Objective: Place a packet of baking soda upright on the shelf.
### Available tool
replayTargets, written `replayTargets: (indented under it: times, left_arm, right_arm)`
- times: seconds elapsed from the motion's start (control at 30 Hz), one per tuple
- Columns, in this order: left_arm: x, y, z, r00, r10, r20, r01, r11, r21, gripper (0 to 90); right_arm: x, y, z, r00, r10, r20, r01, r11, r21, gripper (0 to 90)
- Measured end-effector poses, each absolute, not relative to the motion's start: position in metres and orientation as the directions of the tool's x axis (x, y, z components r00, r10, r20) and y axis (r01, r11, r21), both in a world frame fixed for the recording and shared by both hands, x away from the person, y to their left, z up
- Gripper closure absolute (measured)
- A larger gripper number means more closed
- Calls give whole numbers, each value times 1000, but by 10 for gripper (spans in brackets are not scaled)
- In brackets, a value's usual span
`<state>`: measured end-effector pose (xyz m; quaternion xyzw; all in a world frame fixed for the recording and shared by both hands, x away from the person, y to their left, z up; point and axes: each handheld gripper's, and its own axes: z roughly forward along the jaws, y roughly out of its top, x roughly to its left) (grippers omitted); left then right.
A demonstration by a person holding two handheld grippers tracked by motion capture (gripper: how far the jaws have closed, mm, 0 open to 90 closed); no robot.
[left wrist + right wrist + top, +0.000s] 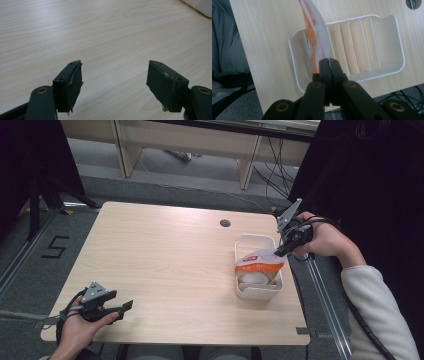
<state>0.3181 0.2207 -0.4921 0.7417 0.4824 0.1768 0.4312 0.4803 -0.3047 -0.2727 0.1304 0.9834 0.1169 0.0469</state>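
Observation:
An orange and white pouch [260, 263] hangs over a white ribbed tray [243, 241] at the table's right side. My right gripper [278, 252] is shut on the pouch's upper edge, seen edge-on in the right gripper view as pouch [317, 37] pinched between the closed jaws of my right gripper [328, 61], with the tray [367, 45] below. My left gripper [125, 306] rests at the table's front left corner, open, with nothing between its fingers; in the left gripper view my left gripper [113, 75] points across bare wood.
A cable hole [225, 223] lies in the tabletop behind the tray. Black cables trail on the floor beyond the far right corner. A person's sleeve [380, 310] comes in at the right. The table's edge [175, 340] runs close to the left hand.

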Motion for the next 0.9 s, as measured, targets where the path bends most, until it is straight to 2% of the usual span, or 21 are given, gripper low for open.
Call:
replayTargets:
  times: [0.37, 0.47, 0.57, 0.77, 0.83, 0.87, 0.9]
  left_arm:
    - [318, 221, -492, 468, 870, -154, 564, -161, 810, 276]
    - [318, 220, -492, 471, 869, -154, 564, -162, 810, 276]
    - [318, 220, -492, 467, 869, -162, 568, -154, 808, 276]
    - [318, 221, -492, 468, 870, -156, 565, -159, 810, 276]
    - [318, 221, -492, 471, 868, -156, 564, -160, 810, 276]
    - [318, 221, -492, 472, 868, -156, 564, -161, 810, 275]
    - [318, 221, -492, 472, 868, -156, 564, -161, 810, 275]
  right_arm:
    - [480, -310, -278, -954, 293, -63, 275, 938, 209, 896]
    - [477, -307, -274, -955, 289, -63, 266, 933, 243, 765]
    - [470, -300, -271, -959, 276, -55, 252, 928, 276, 693]
    - [465, -282, -265, -964, 254, -83, 216, 924, 315, 654]
    - [465, -274, -264, -971, 216, -102, 173, 931, 322, 634]
    - [462, -269, -263, -962, 252, -104, 208, 924, 322, 630]
    - [464, -266, -263, -973, 209, -103, 165, 930, 328, 627]
